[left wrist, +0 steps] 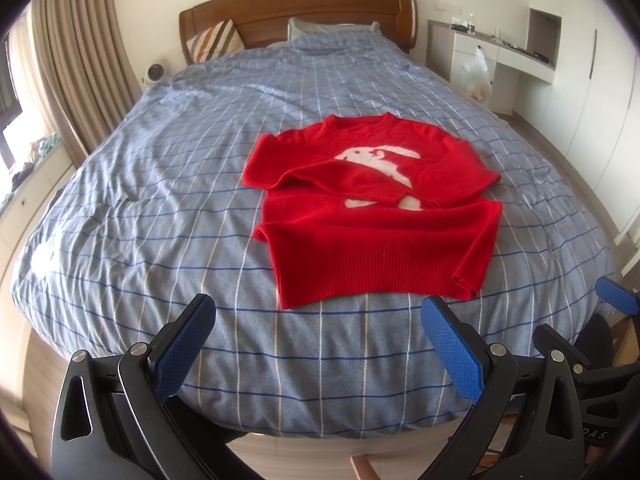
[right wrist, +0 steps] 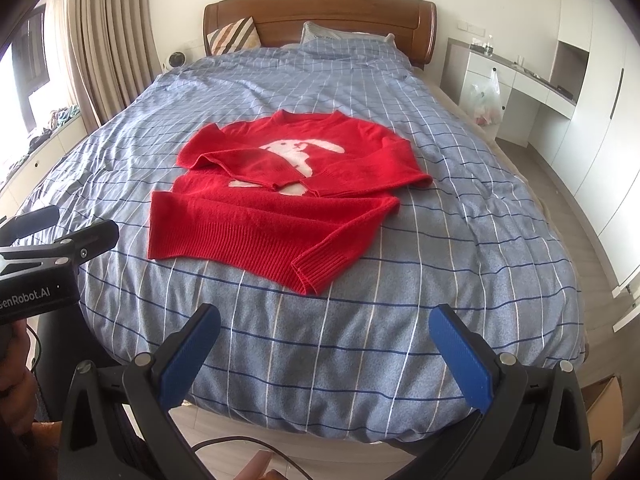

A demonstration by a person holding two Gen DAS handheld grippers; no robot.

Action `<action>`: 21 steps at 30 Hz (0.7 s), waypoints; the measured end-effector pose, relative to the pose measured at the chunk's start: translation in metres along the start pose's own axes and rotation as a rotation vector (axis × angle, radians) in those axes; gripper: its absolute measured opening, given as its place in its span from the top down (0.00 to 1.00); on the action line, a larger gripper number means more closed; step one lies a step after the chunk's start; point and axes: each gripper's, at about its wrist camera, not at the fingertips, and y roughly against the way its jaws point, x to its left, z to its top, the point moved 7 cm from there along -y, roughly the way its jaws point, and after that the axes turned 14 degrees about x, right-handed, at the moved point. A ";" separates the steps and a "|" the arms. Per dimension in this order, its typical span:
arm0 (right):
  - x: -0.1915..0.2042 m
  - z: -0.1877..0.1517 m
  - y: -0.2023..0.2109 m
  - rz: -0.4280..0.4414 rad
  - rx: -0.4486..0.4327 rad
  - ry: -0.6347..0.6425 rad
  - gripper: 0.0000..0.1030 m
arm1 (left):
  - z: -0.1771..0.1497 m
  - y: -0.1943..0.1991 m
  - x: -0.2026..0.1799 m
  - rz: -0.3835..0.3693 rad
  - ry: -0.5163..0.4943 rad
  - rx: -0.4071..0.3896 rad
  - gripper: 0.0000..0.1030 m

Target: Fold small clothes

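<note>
red sweater (left wrist: 372, 216) laid flat on checked bed (left wrist: 160, 184), sleeves folded across chest. left gripper (left wrist: 318, 314) and right gripper (right wrist: 324, 322) held near the bed's near edge, jaws spread wide, nothing gripped.

A red sweater (left wrist: 372, 216) is spread near the bed's (left wrist: 160, 184) foot edge; pillows (left wrist: 214, 40) are propped at the headboard.

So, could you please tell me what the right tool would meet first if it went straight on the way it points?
Most likely the checked duvet just ahead of the open right tool, then the red sweater hem beyond it; depth is hard to judge.
</note>
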 end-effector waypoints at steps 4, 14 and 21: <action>0.000 0.000 0.000 0.001 0.000 0.000 0.00 | 0.000 0.000 0.000 0.000 0.000 0.001 0.00; 0.005 -0.003 -0.001 0.005 0.002 0.007 0.00 | 0.000 0.000 0.000 0.000 0.000 0.001 0.00; 0.006 -0.003 -0.002 0.007 0.006 0.009 0.00 | 0.000 0.000 0.000 -0.001 0.000 0.001 0.00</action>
